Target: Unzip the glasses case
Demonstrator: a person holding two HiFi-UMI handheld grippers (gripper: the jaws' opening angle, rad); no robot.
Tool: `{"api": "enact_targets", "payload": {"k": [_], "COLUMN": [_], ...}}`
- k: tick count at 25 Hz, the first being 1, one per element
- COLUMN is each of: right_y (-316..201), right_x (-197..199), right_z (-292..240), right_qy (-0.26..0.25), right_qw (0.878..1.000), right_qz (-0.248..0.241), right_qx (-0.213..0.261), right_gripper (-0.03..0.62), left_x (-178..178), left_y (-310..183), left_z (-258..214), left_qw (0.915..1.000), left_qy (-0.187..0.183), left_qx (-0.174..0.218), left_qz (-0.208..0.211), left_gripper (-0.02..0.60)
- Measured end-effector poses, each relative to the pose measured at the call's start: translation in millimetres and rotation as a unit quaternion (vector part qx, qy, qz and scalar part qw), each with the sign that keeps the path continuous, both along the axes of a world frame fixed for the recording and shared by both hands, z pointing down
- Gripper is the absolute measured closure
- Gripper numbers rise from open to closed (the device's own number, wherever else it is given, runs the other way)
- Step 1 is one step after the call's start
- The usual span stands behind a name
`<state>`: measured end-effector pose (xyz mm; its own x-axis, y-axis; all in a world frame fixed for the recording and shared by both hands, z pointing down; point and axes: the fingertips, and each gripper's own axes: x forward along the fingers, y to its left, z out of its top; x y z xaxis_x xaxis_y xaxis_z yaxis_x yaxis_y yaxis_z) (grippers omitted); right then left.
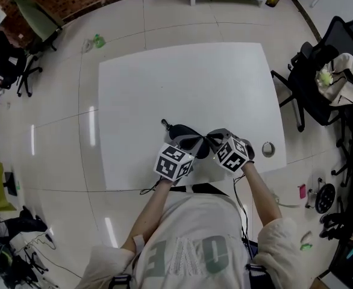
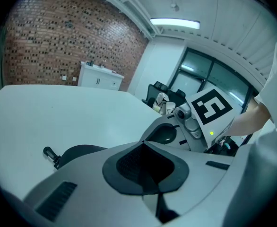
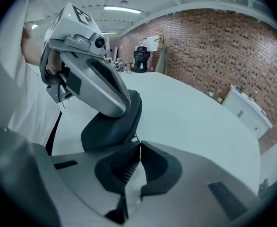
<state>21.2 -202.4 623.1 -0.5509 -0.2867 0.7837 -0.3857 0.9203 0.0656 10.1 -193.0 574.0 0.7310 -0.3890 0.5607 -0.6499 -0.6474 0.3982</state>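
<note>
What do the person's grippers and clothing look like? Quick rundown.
Left tongs and right tongs: light grey moulded shells, black ribbed pads. Each carries a white cube with black square markers. Person wears a pale loose top, grey-green lettering.

Office: swivel chairs [image 1: 318, 71], brick wall [image 2: 58, 41]

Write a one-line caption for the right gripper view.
Right gripper, jaws shut on the zipper pull of a dark glasses case, left gripper resting on it.

The person wore a pale shirt [image 1: 191, 245] printed with large grey-green letters. The left tongs [image 2: 143, 145] and right tongs [image 3: 139, 144] were grey with black ribbed pads. Both carried white marker cubes [image 1: 174, 162] with black squares.
</note>
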Motion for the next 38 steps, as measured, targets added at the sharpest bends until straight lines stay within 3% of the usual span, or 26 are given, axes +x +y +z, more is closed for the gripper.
{"api": "enact_targets", "payload": {"k": [12,19,22,24,26,28,32,36,38], "right_y": [-43.7,-49.1,-52.3,-60.7,-66.8,-60.1,-22.2,0.6,7.7], "right_x": [-59.9,-77.7,-70.1,-51.6,-25.1,-4.9,4.5,9.4,9.8], "right_z": [-3.0,-5.1,-7.0,-6.8,-7.3,-8.0,-5.4,1.9,3.2], "right_qy": [-0.016,-0.022,-0.029,-0.032,-0.044,-0.052,-0.058,-0.076,-0.083], "right_qw": [0.989,0.989,0.995,0.999,0.994,0.982,0.971,0.961,0.957], "right_qz": [-0.149,-0.148,-0.095,-0.011,0.099,0.179,0.234,0.265,0.275], "right_qx": [-0.008,-0.003,0.003,0.010,0.008,0.007,-0.002,-0.016,-0.024], "right_gripper": [0.594,0.594,0.594,0.594,0.594,0.594,0.594,0.594,0.594], "left_x": [1.9,-2.8,-7.3,-16.1,-25.5,-32.3,-28.6,0.8,3.1], "left_y": [-0.2,-1.2,1.3,0.4,-3.1,-4.2,7.8,38.6,50.8], "left_z": [-1.4,-1.3,-3.8,-7.5,-12.9,-16.1,-17.3,-14.8,-0.4], "left_qw": [0.9998,0.9999,0.9999,0.9996,0.9985,0.9971,0.9967,0.9948,0.9941], "left_qy": [0.015,0.011,0.010,0.002,0.002,0.004,0.002,0.042,0.025], "left_qx": [-0.004,0.003,-0.005,-0.007,-0.004,-0.006,-0.021,-0.078,-0.096], "left_qz": [-0.007,-0.001,-0.006,-0.026,-0.054,-0.076,-0.078,-0.050,-0.045], "left_gripper": [0.578,0.578,0.578,0.578,0.578,0.578,0.578,0.578,0.578]}}
